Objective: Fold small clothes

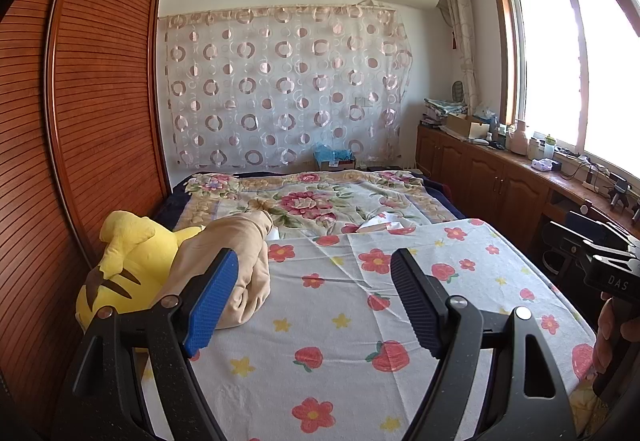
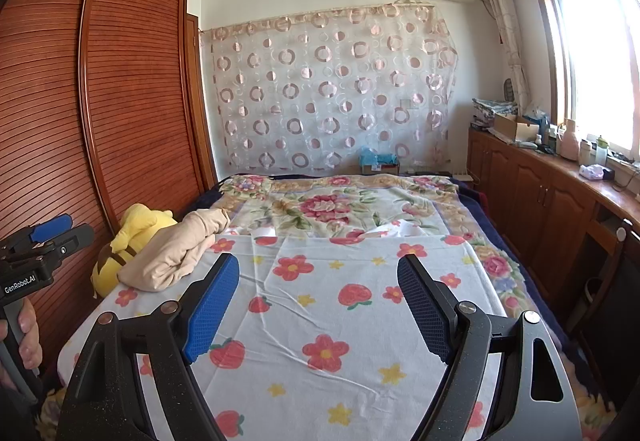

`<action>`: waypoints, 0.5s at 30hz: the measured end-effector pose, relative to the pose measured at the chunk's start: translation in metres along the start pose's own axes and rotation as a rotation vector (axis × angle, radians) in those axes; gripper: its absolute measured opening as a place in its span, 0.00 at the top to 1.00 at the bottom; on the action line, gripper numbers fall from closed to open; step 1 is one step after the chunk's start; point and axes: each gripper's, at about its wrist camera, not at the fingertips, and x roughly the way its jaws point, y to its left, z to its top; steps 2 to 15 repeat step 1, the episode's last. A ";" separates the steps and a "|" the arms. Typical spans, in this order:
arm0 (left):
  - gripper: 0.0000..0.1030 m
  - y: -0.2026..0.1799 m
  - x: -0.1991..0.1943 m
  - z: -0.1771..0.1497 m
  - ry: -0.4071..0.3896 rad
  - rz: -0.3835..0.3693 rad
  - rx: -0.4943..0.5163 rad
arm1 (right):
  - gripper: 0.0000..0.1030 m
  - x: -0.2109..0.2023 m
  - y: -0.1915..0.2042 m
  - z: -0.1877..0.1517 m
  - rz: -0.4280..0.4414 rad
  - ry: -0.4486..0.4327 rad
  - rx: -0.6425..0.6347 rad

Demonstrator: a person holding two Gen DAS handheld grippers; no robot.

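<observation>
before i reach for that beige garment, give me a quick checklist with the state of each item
1. Left gripper open: ok, holds nothing.
2. Right gripper open: ok, holds nothing.
3. Beige garment reachable: ok, it lies bunched at the left edge of the flowered sheet.
4. Garment free of other things: not ok, it leans against the yellow plush toy.
5. Folding space on the sheet: ok, bare in front of both grippers.
6. Garment type and layers: cannot tell, too crumpled.

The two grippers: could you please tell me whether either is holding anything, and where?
Nothing is held: left gripper and right gripper are open above the sheet; beige garment lies untouched.
</observation>
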 end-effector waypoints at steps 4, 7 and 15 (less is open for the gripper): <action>0.23 0.000 0.000 0.000 0.000 0.000 0.000 | 0.20 0.000 -0.001 0.000 0.001 0.001 0.000; 0.23 0.000 0.000 0.000 0.000 0.000 0.000 | 0.20 0.000 -0.001 0.000 0.001 0.001 0.000; 0.23 0.000 0.000 0.000 0.000 0.000 0.000 | 0.20 0.000 -0.001 0.000 0.001 0.001 0.000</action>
